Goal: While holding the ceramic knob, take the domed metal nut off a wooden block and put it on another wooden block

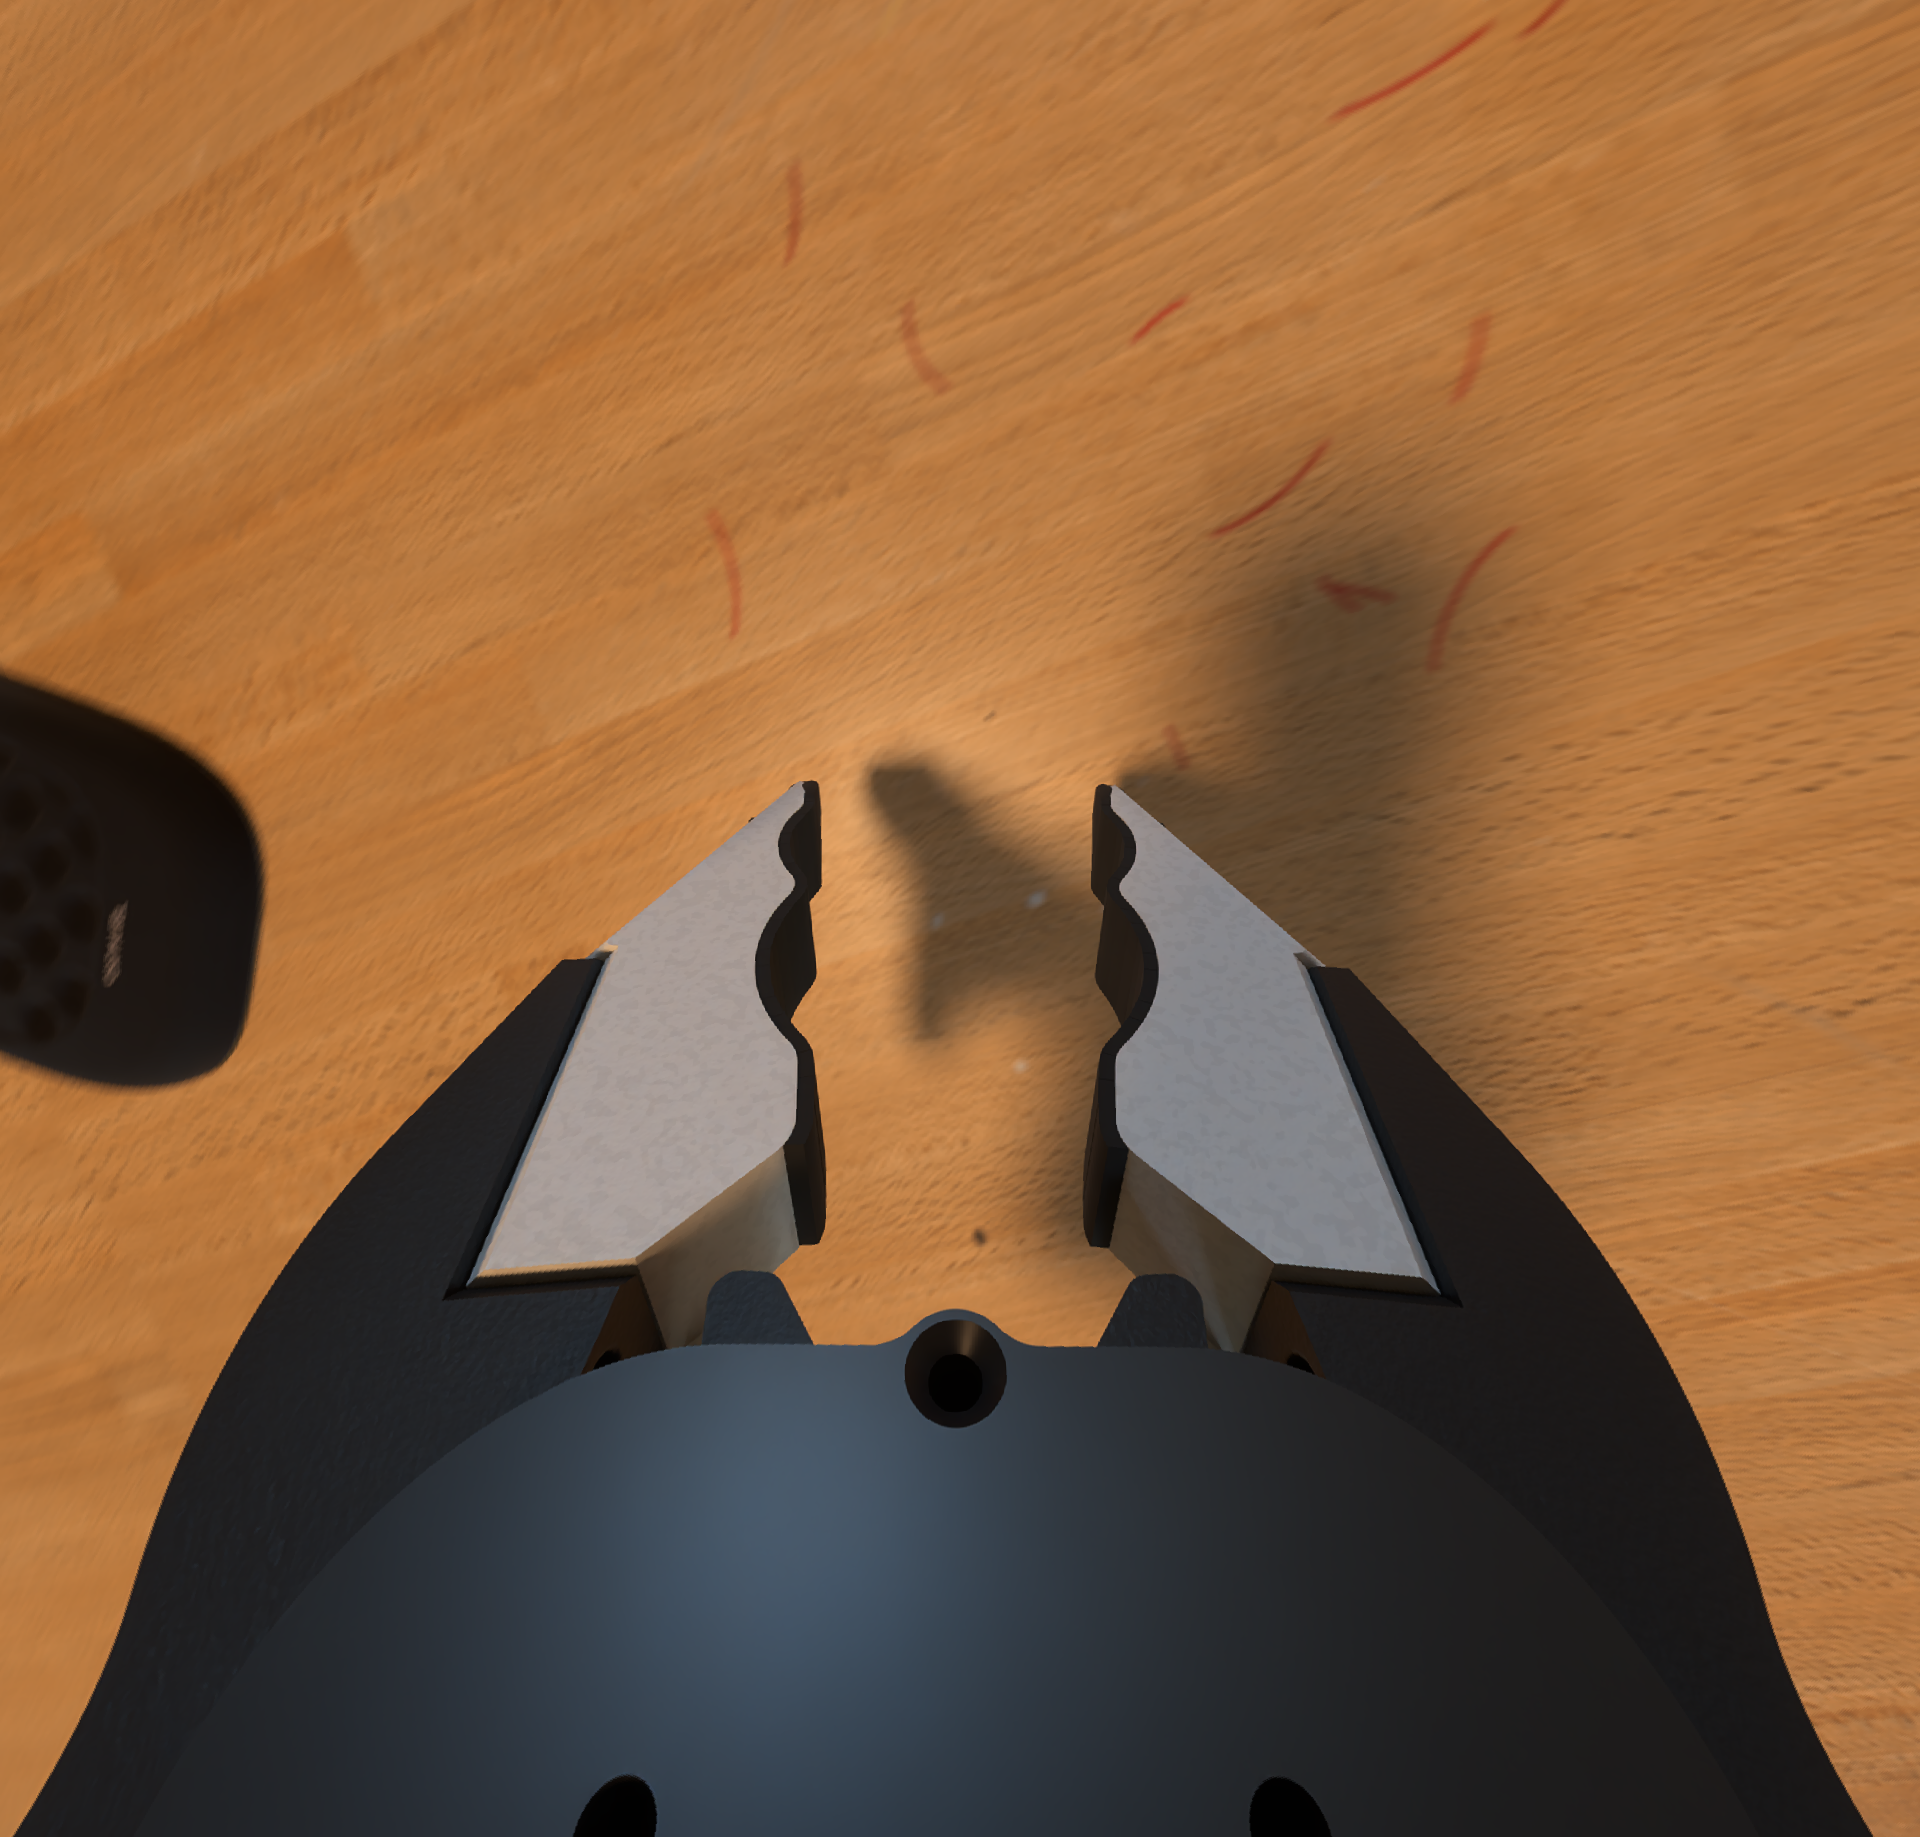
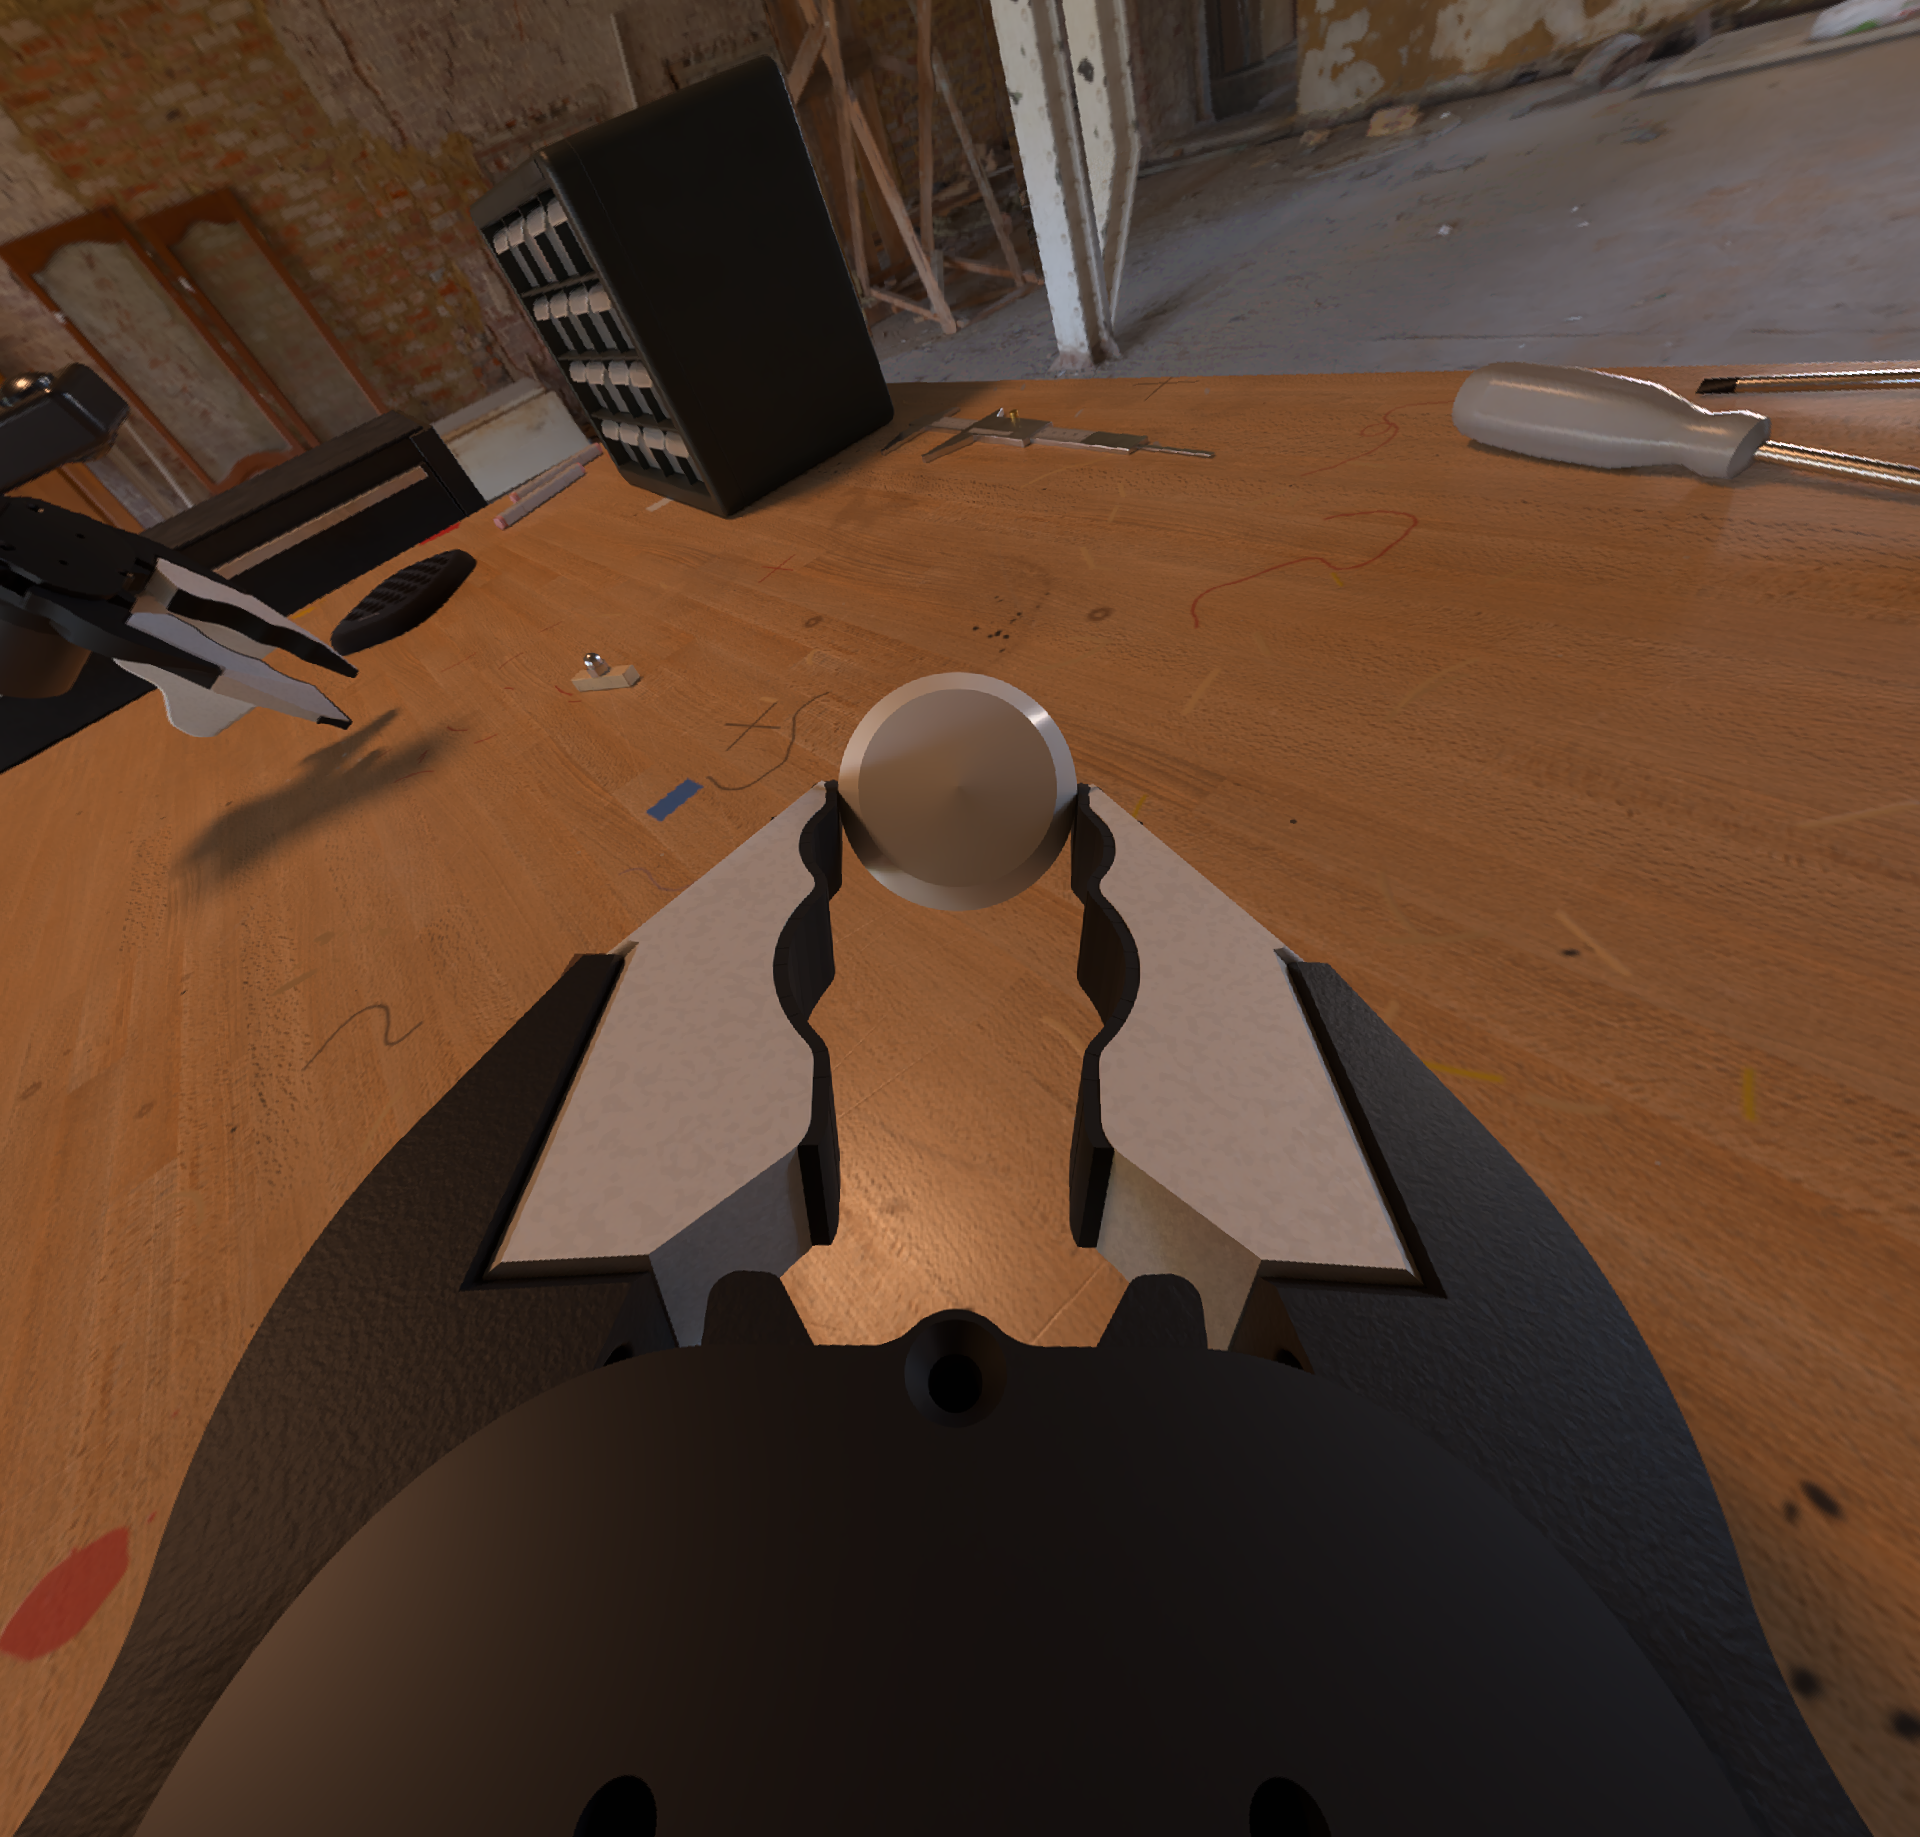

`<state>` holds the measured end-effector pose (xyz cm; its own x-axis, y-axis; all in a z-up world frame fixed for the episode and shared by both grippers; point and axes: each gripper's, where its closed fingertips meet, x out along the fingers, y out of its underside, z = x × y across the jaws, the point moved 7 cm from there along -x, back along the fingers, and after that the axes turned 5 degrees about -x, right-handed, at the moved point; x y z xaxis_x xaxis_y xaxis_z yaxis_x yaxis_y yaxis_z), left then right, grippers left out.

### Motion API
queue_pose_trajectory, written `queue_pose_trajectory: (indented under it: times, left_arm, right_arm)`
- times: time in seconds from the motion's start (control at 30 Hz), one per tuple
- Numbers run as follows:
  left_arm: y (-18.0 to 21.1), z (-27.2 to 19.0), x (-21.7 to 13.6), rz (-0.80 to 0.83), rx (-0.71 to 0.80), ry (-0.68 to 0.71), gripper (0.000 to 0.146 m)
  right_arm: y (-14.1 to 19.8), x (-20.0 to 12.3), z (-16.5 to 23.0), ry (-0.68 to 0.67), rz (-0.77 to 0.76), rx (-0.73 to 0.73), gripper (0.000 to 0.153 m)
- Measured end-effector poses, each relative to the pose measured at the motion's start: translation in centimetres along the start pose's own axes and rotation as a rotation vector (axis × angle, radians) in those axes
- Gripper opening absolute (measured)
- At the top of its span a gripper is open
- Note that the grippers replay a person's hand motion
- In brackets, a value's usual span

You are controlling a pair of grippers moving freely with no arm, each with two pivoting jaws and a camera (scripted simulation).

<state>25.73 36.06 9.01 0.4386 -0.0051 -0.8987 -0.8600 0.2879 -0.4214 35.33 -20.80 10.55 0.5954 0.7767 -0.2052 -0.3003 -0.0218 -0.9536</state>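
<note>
Two grippers over wooden table (image 2: 1351,800). Broad bare wood ahead; far edge crowded by black drawer cabinet (image 2: 707,291), caliper (image 2: 1060,437), screwdriver (image 2: 1600,421). Right gripper (image 2: 956,800) level, clamped on ceramic knob (image 2: 956,790) at fingertips. Left gripper (image 1: 956,800) pitched down over bare wood, jaws apart, empty. Domed metal nut (image 2: 594,662) atop small wooden block (image 2: 608,681), between left gripper and knob.
</note>
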Motion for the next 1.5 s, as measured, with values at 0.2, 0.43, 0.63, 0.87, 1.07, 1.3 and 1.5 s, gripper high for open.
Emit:
queue_pose_trajectory:
  times: [0.2,0.43,0.63,0.87,1.07,1.3,1.5]
  left_arm:
    - [-3.7,-3.6,0.8,-0.141,0.060,0.151,0.052]
    - [-11.1,-7.8,4.2,-0.252,0.254,0.242,0.052]
    - [-13.4,-9.2,6.0,-0.133,0.464,0.301,0.040]
    - [-14.0,-9.0,7.0,-0.025,0.546,0.362,0.029]
    - [-14.1,-9.2,6.8,-0.027,0.597,0.341,0.010]
    - [-16.2,-10.0,2.0,-0.282,0.421,0.324,0.010]
    - [-16.0,-21.7,-2.0,-0.395,0.042,0.852,0.010]
  right_arm:
    - [0.0,0.0,0.1,0.002,-0.001,-0.009,0.044]
    - [-0.1,-0.1,0.1,-0.005,-0.005,-0.009,0.044]
    - [-0.3,-0.5,-0.1,0.008,-0.034,0.002,0.044]
    - [-0.3,-0.5,-0.2,0.002,-0.035,0.017,0.044]
    - [-0.3,-0.5,-0.4,0.001,-0.040,0.027,0.044]
    - [-0.3,-0.5,-0.3,-0.002,-0.038,0.023,0.044]
    - [-0.3,-0.5,-0.1,-0.003,-0.039,0.012,0.044]
